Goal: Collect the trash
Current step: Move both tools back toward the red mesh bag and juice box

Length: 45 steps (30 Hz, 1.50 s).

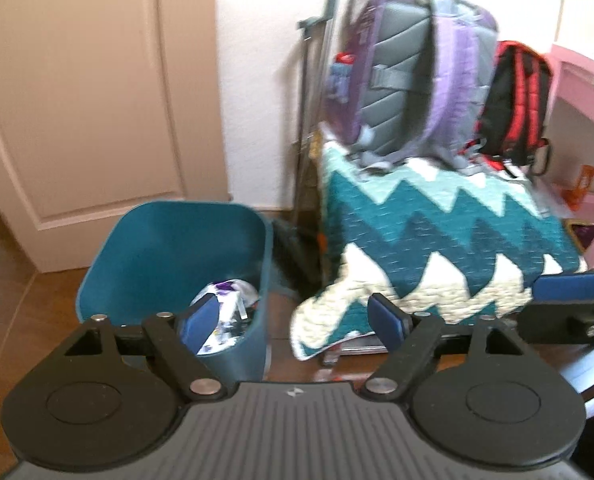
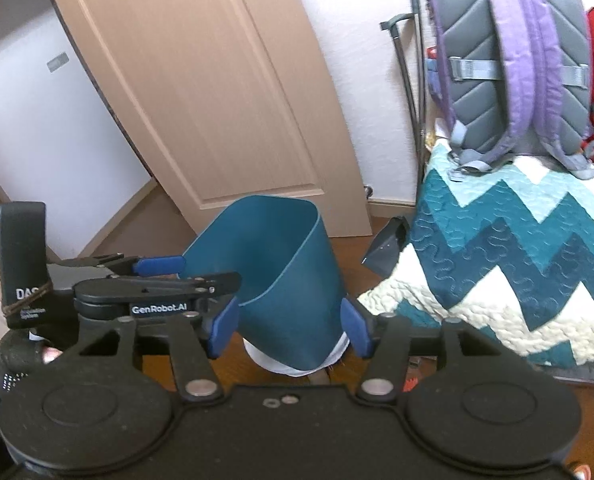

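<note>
The left gripper (image 1: 299, 316) is held level over the wooden floor (image 1: 37, 300), its blue-padded fingers spread wide with nothing between them; its left finger overlaps the near rim of the teal trash bin (image 1: 169, 248). The right gripper (image 2: 289, 326) is also spread, its two blue pads standing on either side of the bin's (image 2: 281, 280) lower wall without visibly pressing it. I cannot tell whether they touch it.

The bin is smooth, thin plastic with rounded corners, standing on the floor just beside a bed-like block draped in a quilted zigzag blanket (image 1: 437, 240) of teal, pale blue and cream. A padded purple and grey backpack (image 1: 413, 76) stands upright on the blanket, with a red and black backpack (image 1: 517, 108) next to it. A beige panelled door (image 1: 81, 100) is behind the bin.

The left wrist view looks down into the bin and shows crumpled wrappers (image 1: 227, 312), white, purple and shiny, at its bottom. The right wrist view shows only the bin's outer wall and something white under its base, plus the left gripper from the side (image 2: 157, 266) and a gloved hand (image 2: 9, 368) holding it.
</note>
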Each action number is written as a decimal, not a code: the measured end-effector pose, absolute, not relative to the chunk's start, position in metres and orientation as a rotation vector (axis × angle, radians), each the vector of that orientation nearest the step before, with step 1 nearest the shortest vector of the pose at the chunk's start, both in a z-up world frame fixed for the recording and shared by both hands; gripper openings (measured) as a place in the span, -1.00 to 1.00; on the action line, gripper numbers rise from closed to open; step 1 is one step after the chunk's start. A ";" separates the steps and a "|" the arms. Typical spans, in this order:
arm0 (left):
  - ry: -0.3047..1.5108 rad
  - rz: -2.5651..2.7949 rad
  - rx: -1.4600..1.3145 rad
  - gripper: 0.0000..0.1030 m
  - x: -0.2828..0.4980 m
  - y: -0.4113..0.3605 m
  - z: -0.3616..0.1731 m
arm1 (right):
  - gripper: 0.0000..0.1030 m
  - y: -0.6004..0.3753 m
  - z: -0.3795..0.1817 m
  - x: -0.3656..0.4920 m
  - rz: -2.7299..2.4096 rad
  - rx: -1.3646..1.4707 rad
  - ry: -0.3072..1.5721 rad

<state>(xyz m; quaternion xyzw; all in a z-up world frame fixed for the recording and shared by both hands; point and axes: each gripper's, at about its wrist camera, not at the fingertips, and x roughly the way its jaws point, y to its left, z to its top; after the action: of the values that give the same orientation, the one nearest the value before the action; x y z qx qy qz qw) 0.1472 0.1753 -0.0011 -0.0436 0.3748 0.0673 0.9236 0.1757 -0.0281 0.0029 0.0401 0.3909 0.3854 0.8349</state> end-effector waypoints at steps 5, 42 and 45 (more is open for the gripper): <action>0.734 0.084 -0.088 0.61 0.138 0.141 0.007 | 0.15 -0.063 0.001 0.165 0.789 0.096 0.803; 1.245 -0.025 -0.068 0.99 0.294 0.017 -0.341 | 0.32 -0.198 -0.370 0.306 0.244 0.360 1.453; 1.294 -0.029 -0.051 0.99 0.308 0.016 -0.375 | 0.32 -0.203 -0.404 0.319 0.161 0.405 1.503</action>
<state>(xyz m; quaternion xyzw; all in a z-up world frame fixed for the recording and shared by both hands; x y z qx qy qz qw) 0.3080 0.0158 -0.3752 -0.0239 0.6029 -0.0133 0.7974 0.3191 -0.2030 -0.4037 0.1824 0.6771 0.0725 0.7092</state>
